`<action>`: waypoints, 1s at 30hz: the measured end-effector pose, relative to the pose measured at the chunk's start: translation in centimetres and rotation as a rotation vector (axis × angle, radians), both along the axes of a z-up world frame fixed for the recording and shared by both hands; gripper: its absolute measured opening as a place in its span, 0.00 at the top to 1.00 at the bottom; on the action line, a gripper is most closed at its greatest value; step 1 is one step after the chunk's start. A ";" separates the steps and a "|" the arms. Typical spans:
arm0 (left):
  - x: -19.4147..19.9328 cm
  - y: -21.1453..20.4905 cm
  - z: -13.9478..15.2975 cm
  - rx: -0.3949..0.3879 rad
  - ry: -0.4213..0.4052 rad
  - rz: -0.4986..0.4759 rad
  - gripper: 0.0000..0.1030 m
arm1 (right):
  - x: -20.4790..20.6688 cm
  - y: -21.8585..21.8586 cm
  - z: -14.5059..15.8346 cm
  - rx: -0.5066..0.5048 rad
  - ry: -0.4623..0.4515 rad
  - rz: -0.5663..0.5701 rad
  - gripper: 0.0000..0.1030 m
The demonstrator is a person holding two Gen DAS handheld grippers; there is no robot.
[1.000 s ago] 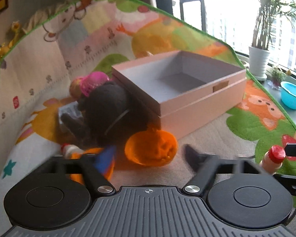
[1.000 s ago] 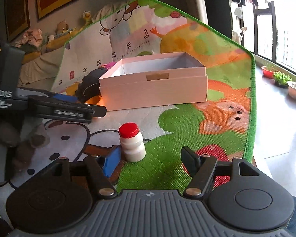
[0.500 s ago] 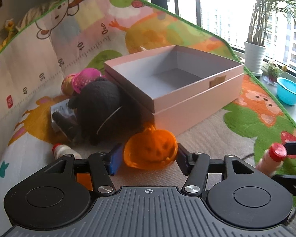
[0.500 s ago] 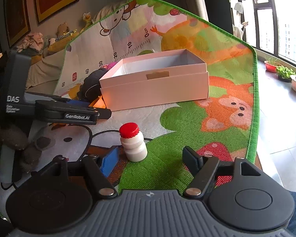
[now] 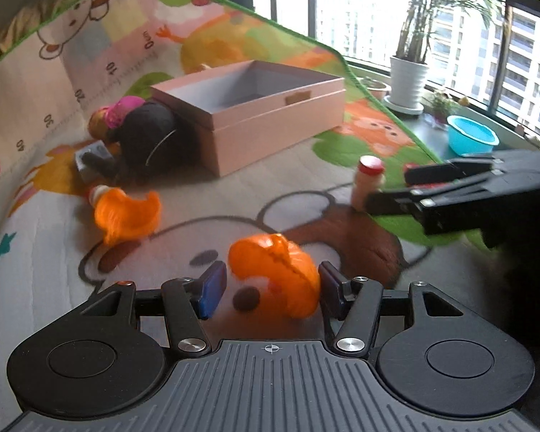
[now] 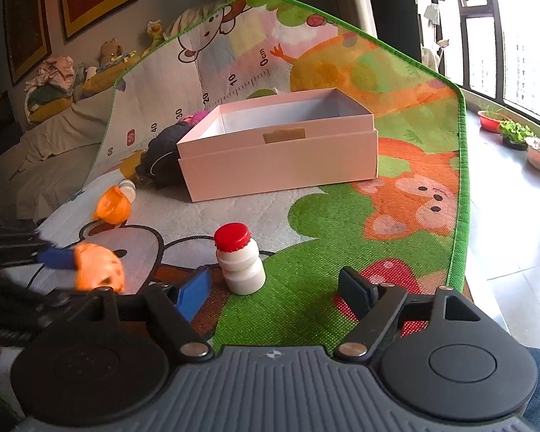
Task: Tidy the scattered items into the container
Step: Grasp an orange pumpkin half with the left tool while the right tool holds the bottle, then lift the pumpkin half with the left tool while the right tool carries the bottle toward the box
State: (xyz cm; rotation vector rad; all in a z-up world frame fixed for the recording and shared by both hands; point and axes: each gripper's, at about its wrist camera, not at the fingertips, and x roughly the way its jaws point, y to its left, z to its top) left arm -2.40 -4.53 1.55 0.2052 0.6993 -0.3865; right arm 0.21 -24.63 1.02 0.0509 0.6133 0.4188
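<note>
**Pumpkin in the left jaws, bottle waiting for the right**

A cartoon play mat covers the floor beside a bright window with potted plants, and the pink open box near its far end serves as the landmark here.

Left of the box, a dark plush toy leans against its wall, with a pink-capped toy just beyond it. Nearer the camera than the plush lies an orange pumpkin piece, and a small white bottle peeks out behind it.

The step in hand looks like the first pick. The left gripper sits well in front of the box with its jaws partly closed around an orange pumpkin toy. The right pad seems to touch it; the left pad shows a small gap. The frame is blurred, so a firm grip cannot be confirmed. The next move calls for a full squeeze, then a lift and a carry over the box rim.

Further right, the right gripper hovers low with its jaws spread wide and empty. The red-capped white bottle stands upright in front of the box, between the jaws but close to the blue left pad. It needs centring before the jaws close, or it may tip.
</note>
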 end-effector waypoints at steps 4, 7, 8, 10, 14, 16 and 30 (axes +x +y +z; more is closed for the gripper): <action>0.0 0.5 -0.1 -0.004 0.002 0.040 0.32 | 0.0 0.1 0.0 -0.009 -0.001 -0.012 0.21; -0.1 0.7 -0.1 -0.021 0.007 0.046 0.25 | 0.0 0.1 0.0 -0.011 0.001 -0.016 0.21; -0.1 0.6 -0.1 -0.023 0.004 0.043 0.23 | 0.0 0.1 0.0 -0.012 0.001 -0.017 0.21; -0.3 0.5 -0.1 -0.022 -0.001 0.036 0.20 | 0.0 0.1 0.0 -0.014 0.001 -0.019 0.20; -0.3 0.0 -0.1 -0.016 -0.002 0.018 0.18 | -0.1 0.1 0.0 -0.016 0.001 -0.020 0.20; -0.3 -0.3 -0.1 -0.015 -0.005 0.005 0.14 | 0.0 0.1 0.0 -0.015 0.001 -0.021 0.20; 2.1 -1.8 -0.2 -0.049 0.026 0.027 0.36 | 0.4 0.9 0.3 -0.083 0.026 -0.035 0.13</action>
